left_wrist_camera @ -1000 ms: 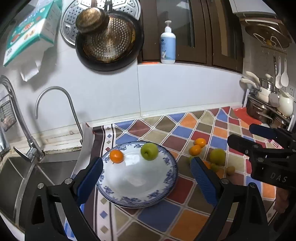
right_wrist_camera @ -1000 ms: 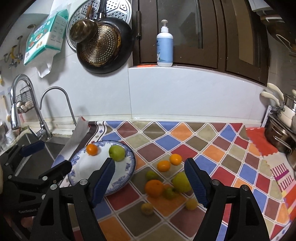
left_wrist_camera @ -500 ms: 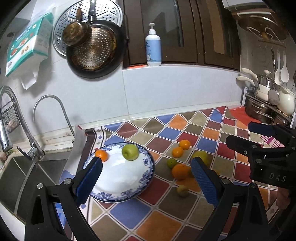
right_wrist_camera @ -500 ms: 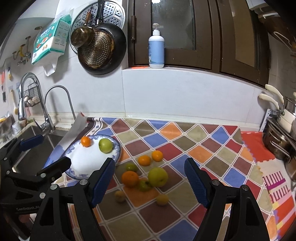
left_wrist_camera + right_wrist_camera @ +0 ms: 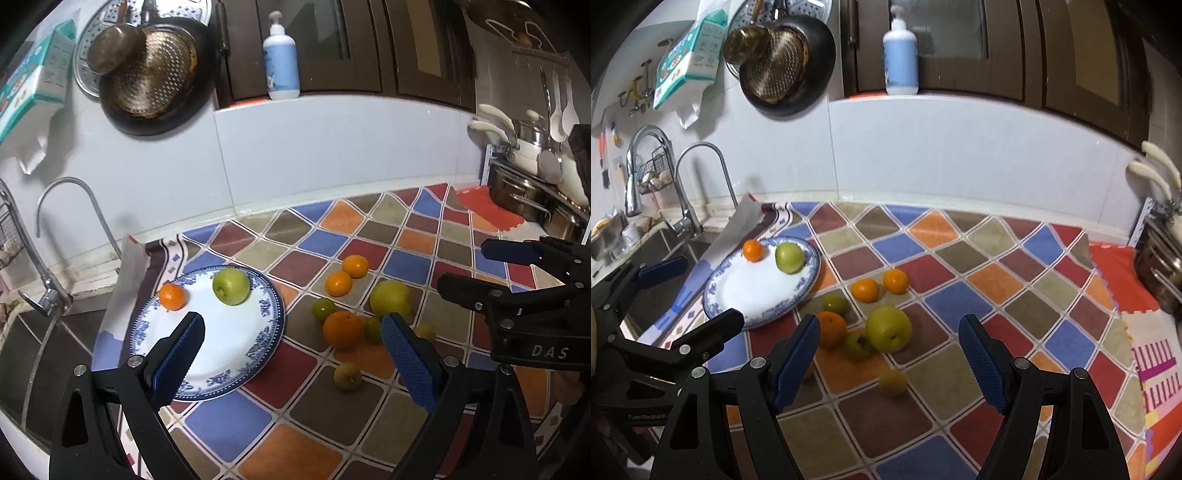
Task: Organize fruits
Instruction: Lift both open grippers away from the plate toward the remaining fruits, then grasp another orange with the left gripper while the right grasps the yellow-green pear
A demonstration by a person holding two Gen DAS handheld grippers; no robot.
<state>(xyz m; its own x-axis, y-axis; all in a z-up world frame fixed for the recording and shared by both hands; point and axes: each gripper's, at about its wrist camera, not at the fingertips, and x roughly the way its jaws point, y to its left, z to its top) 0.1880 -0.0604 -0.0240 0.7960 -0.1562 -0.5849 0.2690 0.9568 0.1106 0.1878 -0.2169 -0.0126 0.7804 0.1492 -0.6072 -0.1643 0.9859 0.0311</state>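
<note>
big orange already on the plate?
No. The big orange lies on the patterned mat beside the plate; only a small orange and a green apple sit on it.

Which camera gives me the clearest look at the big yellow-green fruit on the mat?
The right wrist view: the big yellow-green fruit sits whole between the open right gripper's fingers. The left wrist view shows it smaller, off to the side.

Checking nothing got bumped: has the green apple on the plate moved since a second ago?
No. The green apple sits at the same far spot on the plate, beside the small orange.
</note>
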